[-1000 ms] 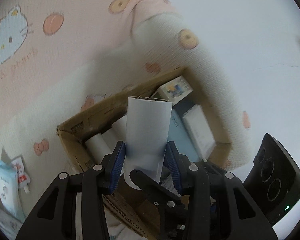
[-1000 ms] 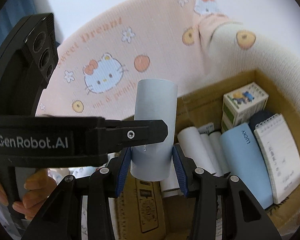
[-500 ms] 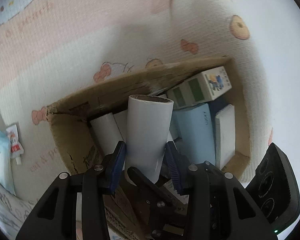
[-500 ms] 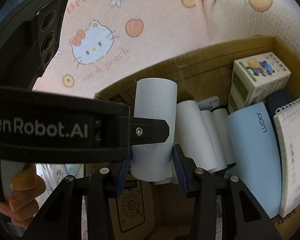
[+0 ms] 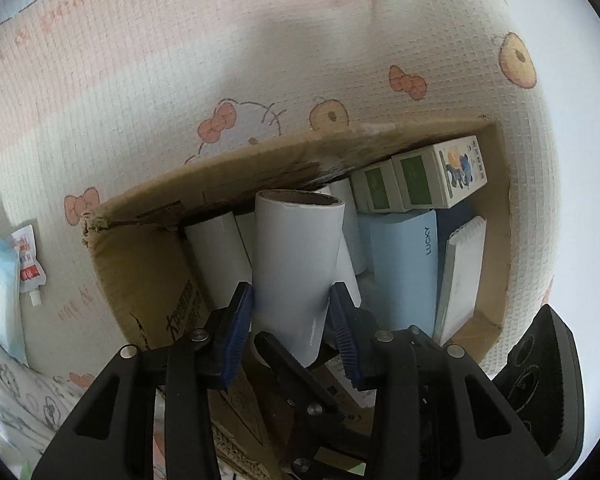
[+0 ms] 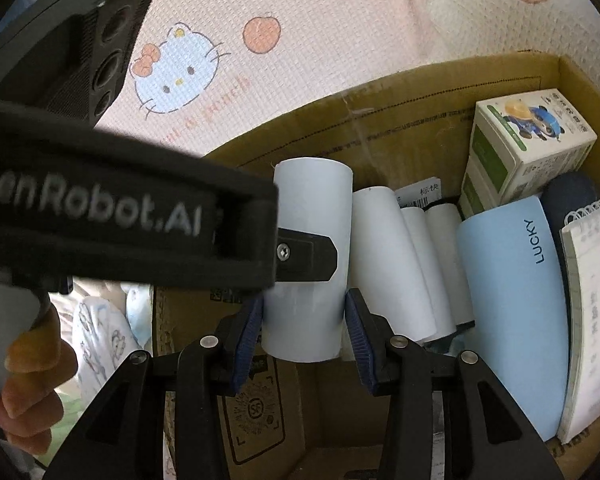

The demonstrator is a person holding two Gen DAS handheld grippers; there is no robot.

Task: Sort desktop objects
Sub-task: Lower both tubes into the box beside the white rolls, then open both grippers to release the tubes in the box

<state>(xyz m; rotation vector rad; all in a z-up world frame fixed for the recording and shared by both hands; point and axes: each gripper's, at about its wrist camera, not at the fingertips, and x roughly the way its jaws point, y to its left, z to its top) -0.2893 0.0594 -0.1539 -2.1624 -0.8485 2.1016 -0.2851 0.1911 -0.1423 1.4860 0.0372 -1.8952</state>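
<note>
Left wrist view showed the left gripper [image 5: 292, 312] pointing down into an open cardboard box [image 5: 140, 264], its blue pads against the two sides of a white roll [image 5: 296, 264] that stood nearly upright over the box's left half. Its jaws had just been closing a little, with the roll between them. A black finger of the right gripper [image 5: 288, 356] crossed the roll's lower end from below. Inside the box lay more white rolls [image 5: 220, 256] on the left, a light blue case marked LUCKY [image 5: 404, 264] in the middle, a spiral notepad [image 5: 460, 276] on edge at the right, and two small green-and-white cartons [image 5: 420, 180] along the far wall. The box sat on a pink and white cartoon-print blanket [image 5: 180, 60], with a few sachets [image 5: 28, 260] lying on the blanket to the left.

Right wrist view showed the right gripper [image 6: 304, 320] at a medium width, clamped on the bottom part of the same white roll [image 6: 312, 216]. The left gripper's black body [image 6: 100, 216] reached across from the left, one finger tip lying over the roll's middle, and a hand [image 6: 32, 384] held its handle at lower left. The other rolls [image 6: 384, 264], the blue case [image 6: 516, 312], the notepad [image 6: 592, 312] and the cartons [image 6: 528, 144] filled the box's right side, and a dark blue object [image 6: 568, 192] lay behind the case.
</note>
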